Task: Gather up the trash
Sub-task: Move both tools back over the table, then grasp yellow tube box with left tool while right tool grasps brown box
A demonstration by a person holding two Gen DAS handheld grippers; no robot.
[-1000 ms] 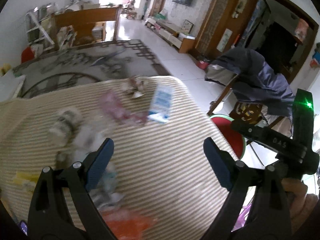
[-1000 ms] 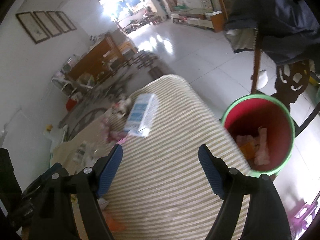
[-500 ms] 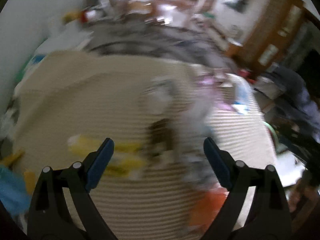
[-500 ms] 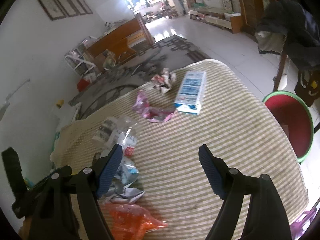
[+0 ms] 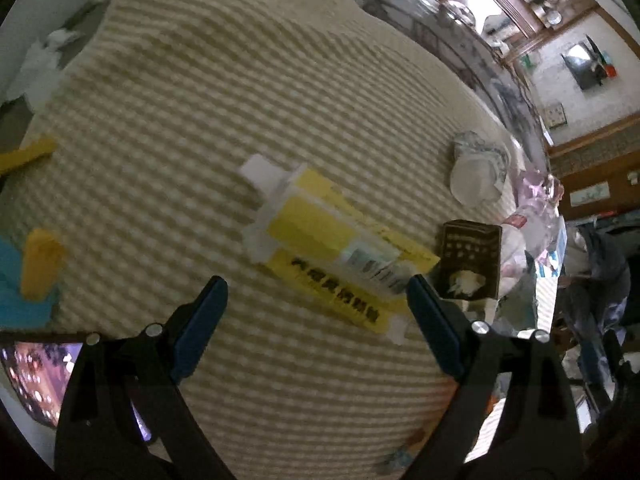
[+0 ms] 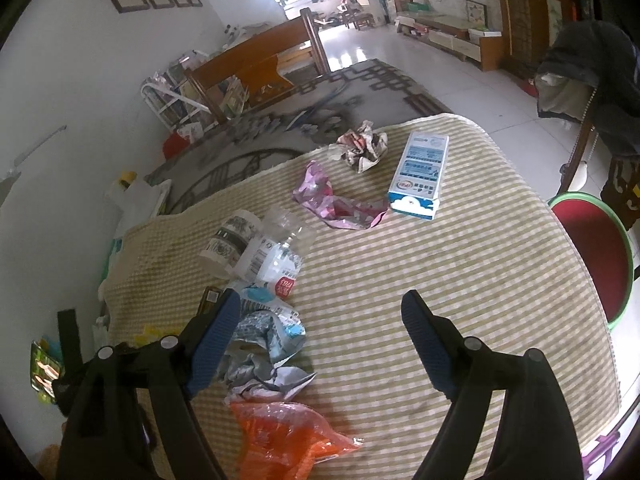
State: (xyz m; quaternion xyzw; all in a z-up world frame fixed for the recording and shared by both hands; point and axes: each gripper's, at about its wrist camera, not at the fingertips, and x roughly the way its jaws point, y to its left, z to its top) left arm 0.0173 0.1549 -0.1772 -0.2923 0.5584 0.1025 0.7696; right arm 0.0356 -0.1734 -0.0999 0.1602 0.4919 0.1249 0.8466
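Hovering over a striped beige-and-cream tablecloth (image 5: 224,112), the left gripper (image 5: 316,300) has its blue-padded black tongs spread wide and released, with nothing between them. Seen from the left wrist, a flattened yellow-and-white cardboard carton with black lettering (image 5: 324,252) lies on the cloth just beyond the fingertips, at about 12 o'clock from the gripper, its long side running from 10 toward 4 o'clock. Just beside its right end, at about 2 o'clock, stands a small dark brown printed box (image 5: 472,264). Farther out at 1 o'clock sits a crumpled white-and-grey paper cup (image 5: 478,170), with pale pink plastic wrapping (image 5: 534,196) near the cloth's edge beyond it. The view is soft with blur, so finer print cannot be read.

From the right wrist, the right gripper (image 6: 320,332) is likewise released, tongs parted and holding nothing, above the same cloth. At its 9 o'clock, touching the left pad, lies a heap of crumpled blue-and-white foil wrappers (image 6: 264,340); an orange plastic bag (image 6: 288,440) lies at 7 o'clock. A crushed clear plastic bottle with a white label (image 6: 268,256) rests at 11 o'clock beside a patterned paper cup (image 6: 230,238). Farther off at 12 o'clock are a pink foil wrapper (image 6: 332,200), a wad of crumpled printed paper (image 6: 362,146) and a blue-and-white milk carton (image 6: 420,174) lying flat. At 3 o'clock, off the table's edge, stands a red bin with a green rim (image 6: 592,248).
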